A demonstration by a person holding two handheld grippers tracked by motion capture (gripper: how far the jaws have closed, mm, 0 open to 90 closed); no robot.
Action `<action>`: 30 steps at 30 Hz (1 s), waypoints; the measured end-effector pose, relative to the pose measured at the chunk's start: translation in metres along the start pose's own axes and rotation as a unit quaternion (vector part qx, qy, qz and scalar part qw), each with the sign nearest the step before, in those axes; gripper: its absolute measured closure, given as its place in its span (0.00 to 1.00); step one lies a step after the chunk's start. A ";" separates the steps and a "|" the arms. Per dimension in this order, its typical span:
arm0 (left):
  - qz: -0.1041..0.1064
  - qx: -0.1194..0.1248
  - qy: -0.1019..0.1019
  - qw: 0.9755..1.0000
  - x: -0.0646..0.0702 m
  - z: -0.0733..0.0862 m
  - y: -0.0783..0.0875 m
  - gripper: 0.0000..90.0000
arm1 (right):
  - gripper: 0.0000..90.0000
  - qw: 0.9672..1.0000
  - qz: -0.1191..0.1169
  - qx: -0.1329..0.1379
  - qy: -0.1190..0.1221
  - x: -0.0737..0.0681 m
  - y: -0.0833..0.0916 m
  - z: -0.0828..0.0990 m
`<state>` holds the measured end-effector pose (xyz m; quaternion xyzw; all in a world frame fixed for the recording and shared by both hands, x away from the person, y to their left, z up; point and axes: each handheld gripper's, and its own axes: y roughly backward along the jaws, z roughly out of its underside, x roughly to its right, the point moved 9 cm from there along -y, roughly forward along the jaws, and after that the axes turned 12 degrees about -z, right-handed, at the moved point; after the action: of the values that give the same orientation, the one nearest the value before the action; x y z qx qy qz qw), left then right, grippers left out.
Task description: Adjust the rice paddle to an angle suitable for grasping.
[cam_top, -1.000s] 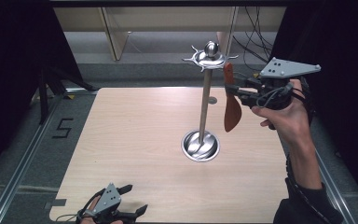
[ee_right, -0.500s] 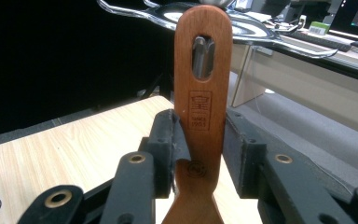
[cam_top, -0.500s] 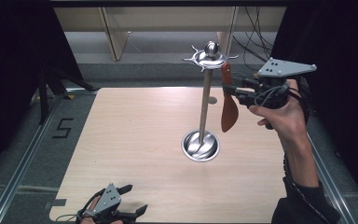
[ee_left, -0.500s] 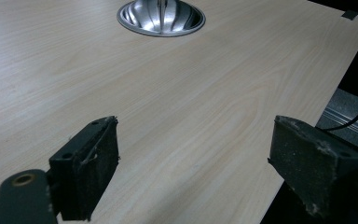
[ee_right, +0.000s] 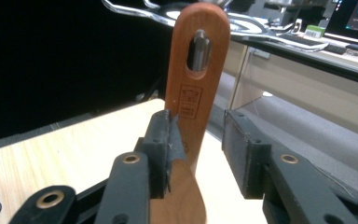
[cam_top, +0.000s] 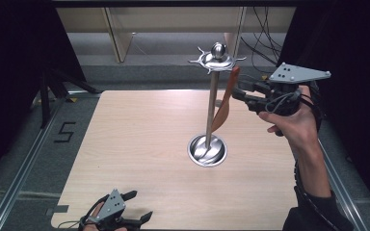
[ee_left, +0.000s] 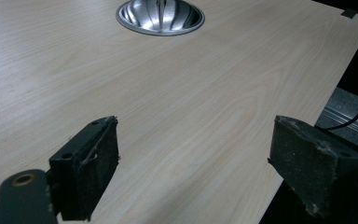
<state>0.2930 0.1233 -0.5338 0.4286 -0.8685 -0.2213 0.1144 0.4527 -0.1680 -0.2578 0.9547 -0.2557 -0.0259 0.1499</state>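
A metal stand point(cam_top: 212, 108) with a ring of hooks at its top point(cam_top: 217, 57) rises from a round base point(cam_top: 207, 150) in the middle of the table. A brown wooden spatula point(cam_top: 224, 103) hangs from one hook, which passes through the slot in its handle point(ee_right: 199, 46). My right gripper point(cam_top: 238, 91) is at the handle and its jaws have just been opening. The handle point(ee_right: 196, 93) stands between them with a gap at the right pad point(ee_right: 237, 149). My left gripper point(cam_top: 139, 205) rests open at the table's near edge, nothing between its pads point(ee_left: 95, 163).
The light wooden table point(cam_top: 139, 139) has dark floor rails to the left and right. Shelving and cables stand behind the far edge. The stand's base point(ee_left: 160, 16) lies ahead of the left gripper.
The spatula's blade has swung left toward the stand's pole and now hangs tilted. The right jaws have parted slightly from the handle. Neither hand has shifted.
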 end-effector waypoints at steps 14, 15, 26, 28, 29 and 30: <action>0.000 -0.002 0.000 1.000 0.000 0.001 0.000 0.17 | 0.59 1.000 0.012 0.011 -0.014 -0.007 0.026 0.031; -0.004 -0.009 -0.007 1.000 -0.001 0.002 0.001 0.17 | 0.58 1.000 0.012 0.011 -0.014 -0.007 0.029 0.039; 0.000 -0.003 -0.003 1.000 0.000 0.001 0.000 0.17 | 0.54 0.999 0.014 -0.001 -0.037 -0.006 0.022 0.073; 0.002 -0.002 0.000 1.000 0.000 0.001 0.000 0.17 | 0.54 0.999 0.015 -0.002 -0.030 -0.005 0.021 0.074; 0.000 -0.003 -0.005 1.000 -0.001 0.001 0.000 0.17 | 0.54 0.999 0.019 0.000 -0.029 -0.005 0.020 0.077; 0.000 -0.003 -0.005 1.000 -0.001 0.001 0.000 0.17 | 0.54 0.999 0.019 0.000 -0.029 -0.005 0.020 0.077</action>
<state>0.2928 0.1243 -0.5342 0.4274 -0.8682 -0.2261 0.1114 0.4290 -0.2023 -0.3252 0.9484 -0.2782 -0.0506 0.1434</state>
